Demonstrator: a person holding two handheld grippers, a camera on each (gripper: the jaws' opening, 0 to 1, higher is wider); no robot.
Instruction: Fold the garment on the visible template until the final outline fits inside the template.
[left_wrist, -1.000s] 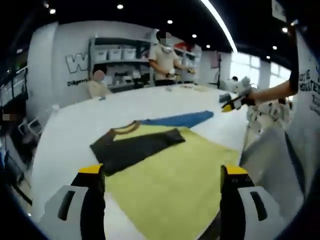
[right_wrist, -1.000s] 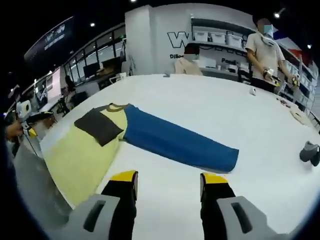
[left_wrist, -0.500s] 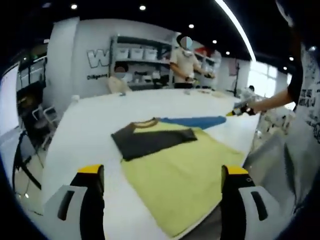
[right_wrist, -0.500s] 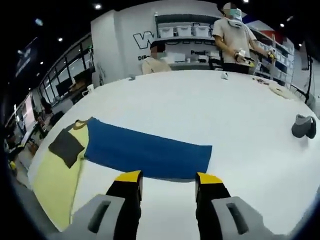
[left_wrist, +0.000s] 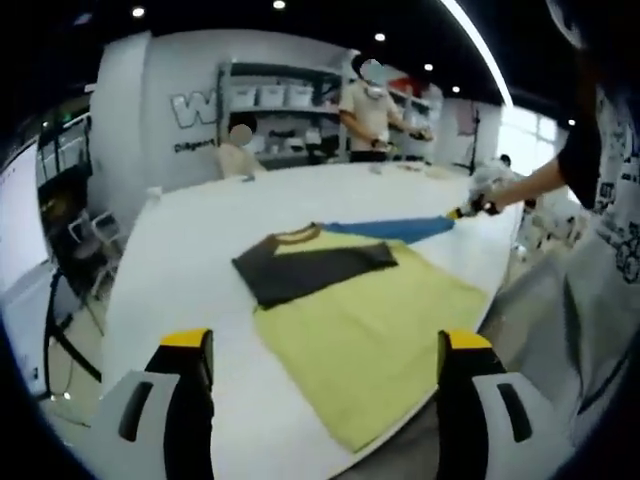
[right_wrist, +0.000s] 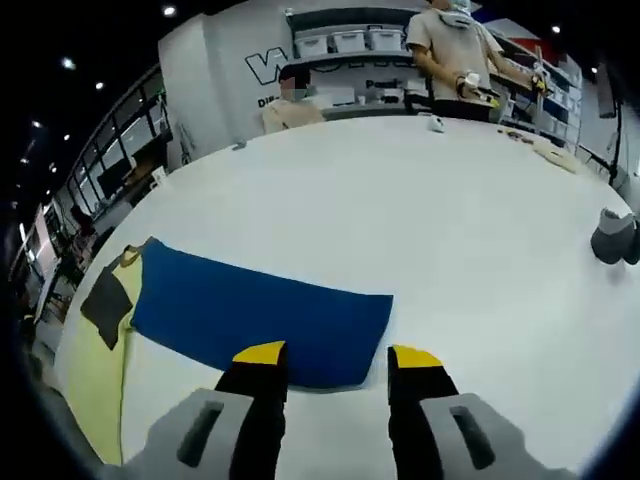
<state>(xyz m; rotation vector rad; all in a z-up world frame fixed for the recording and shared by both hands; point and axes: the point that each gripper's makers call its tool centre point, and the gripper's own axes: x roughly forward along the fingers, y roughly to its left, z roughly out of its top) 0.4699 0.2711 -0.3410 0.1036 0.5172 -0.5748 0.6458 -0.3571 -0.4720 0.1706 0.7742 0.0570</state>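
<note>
The left gripper (left_wrist: 325, 350) is held low at the near edge of the big white table (left_wrist: 190, 250), pointing across it at the garment (left_wrist: 365, 310). Its two yellow-tipped jaws stand wide apart with nothing between them, and they touch nothing.

From there the shirt lies flat: a pale yellow body near the table's edge, a dark sleeve (left_wrist: 310, 270) folded across the chest, a tan collar, and a blue sleeve (left_wrist: 395, 228) stretched out toward the far side. The person's arm reaches in from the right, and the right gripper (left_wrist: 470, 208) sits at the tip of that blue sleeve (too small to judge contact from this side).

In the right gripper view, the right gripper (right_wrist: 327, 358) hangs low over the cuff end of the blue sleeve (right_wrist: 260, 315). Its jaws are parted, their tips over or just at the sleeve's near edge; I cannot tell whether they touch the cloth. The yellow body (right_wrist: 95, 360) lies off to the left. A small grey object (right_wrist: 615, 238) rests well apart at the right. Two people stand by shelves (right_wrist: 345, 42) beyond the table.
</note>
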